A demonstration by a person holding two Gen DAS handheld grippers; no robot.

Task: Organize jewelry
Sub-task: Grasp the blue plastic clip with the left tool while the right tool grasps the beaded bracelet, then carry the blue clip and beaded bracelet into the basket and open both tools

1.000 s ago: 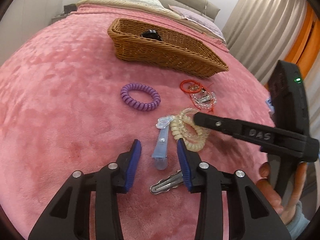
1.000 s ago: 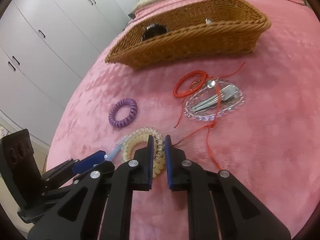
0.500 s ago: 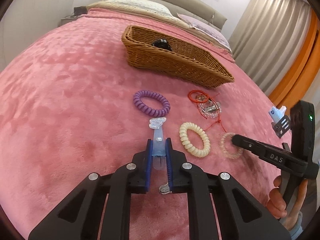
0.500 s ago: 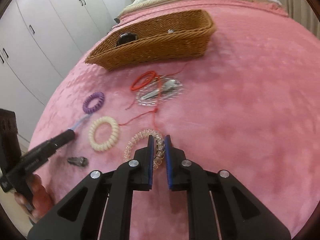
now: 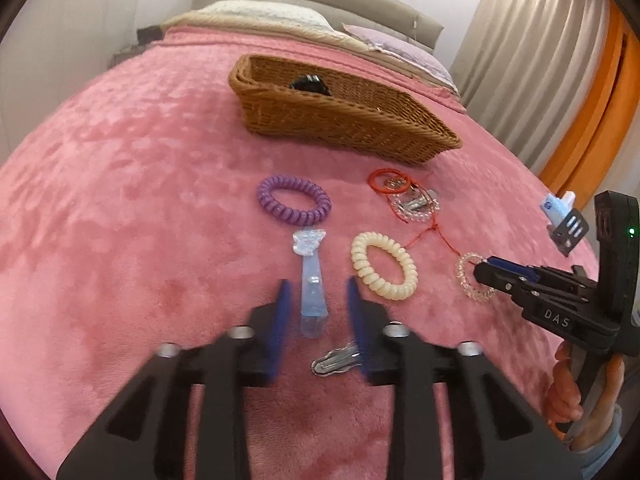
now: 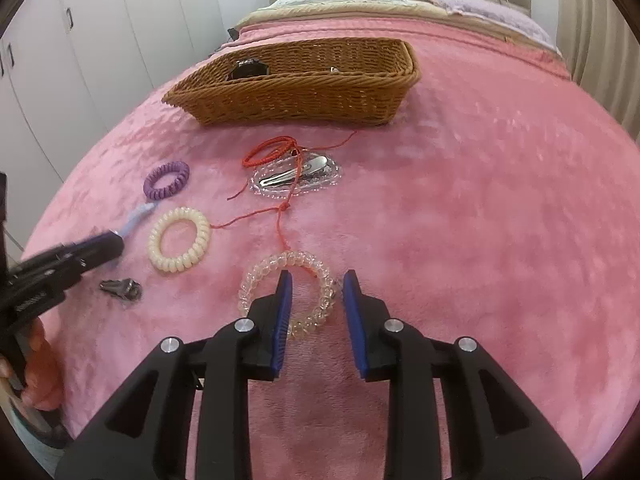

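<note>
- Wicker basket [image 6: 296, 92], at 12 o'clock on the pink bed [image 6: 500, 208]: stiff, a dark item already inside.
- Cream coil tie [image 5: 384, 271] and purple coil tie [image 5: 294, 205]: probably light and springy; pinch across the ring.
- Clear coil tie [image 6: 290, 295]: the right hand-held gripper [image 6: 316, 312] is released, its fingers straddling the ring's right side.
- Pale blue clip [image 5: 311, 296]: likely rigid and slippery; it lies between the spread, empty fingers of the left hand-held gripper [image 5: 316, 320], best gripped across its flat sides.
</note>
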